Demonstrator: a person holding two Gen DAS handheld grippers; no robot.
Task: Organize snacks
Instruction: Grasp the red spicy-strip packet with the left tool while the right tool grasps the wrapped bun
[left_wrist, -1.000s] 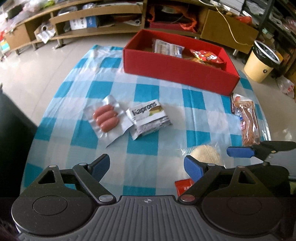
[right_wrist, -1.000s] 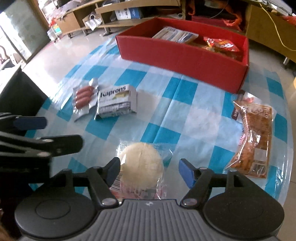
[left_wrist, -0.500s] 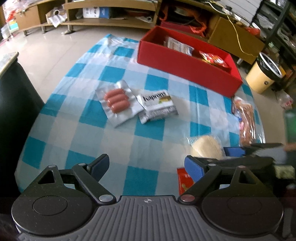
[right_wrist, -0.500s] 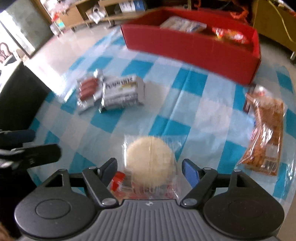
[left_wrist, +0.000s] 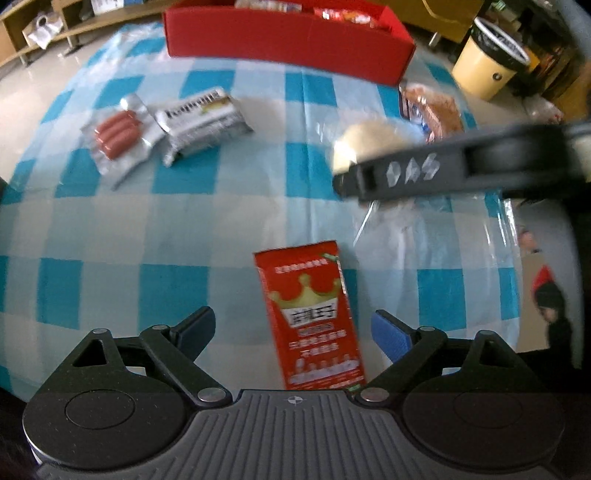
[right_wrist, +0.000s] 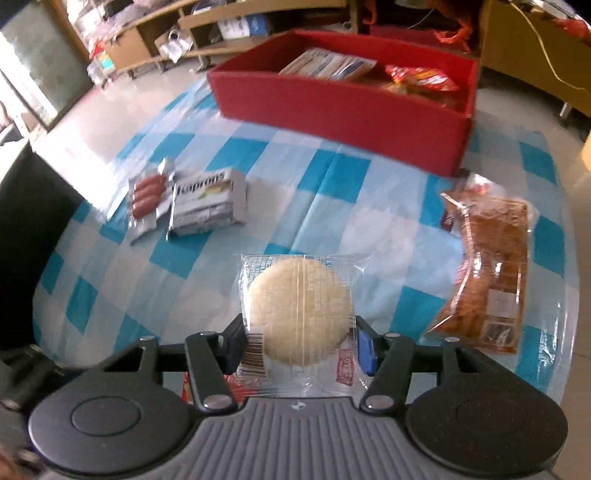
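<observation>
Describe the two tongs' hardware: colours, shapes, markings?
Both match: left tongs and right tongs have black linkage arms with silver pivot pins, blue pads, a ribbed grey housing with a small crosshair mark, and round black side discs. White cut-out lettering marks the right finger's outer side.

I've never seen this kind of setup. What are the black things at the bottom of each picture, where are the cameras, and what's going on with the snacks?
A person holds a two-finger gripper in each hand; a camera on each looks along its fingers. The left gripper is opening over a red packet, not touching it. The right gripper is closing on a wrapped round cake, its pads at the wrapper's edges. On the checked cloth lie sausages, a silver pack and a brown snack bag. The red box behind already holds snacks.
</observation>
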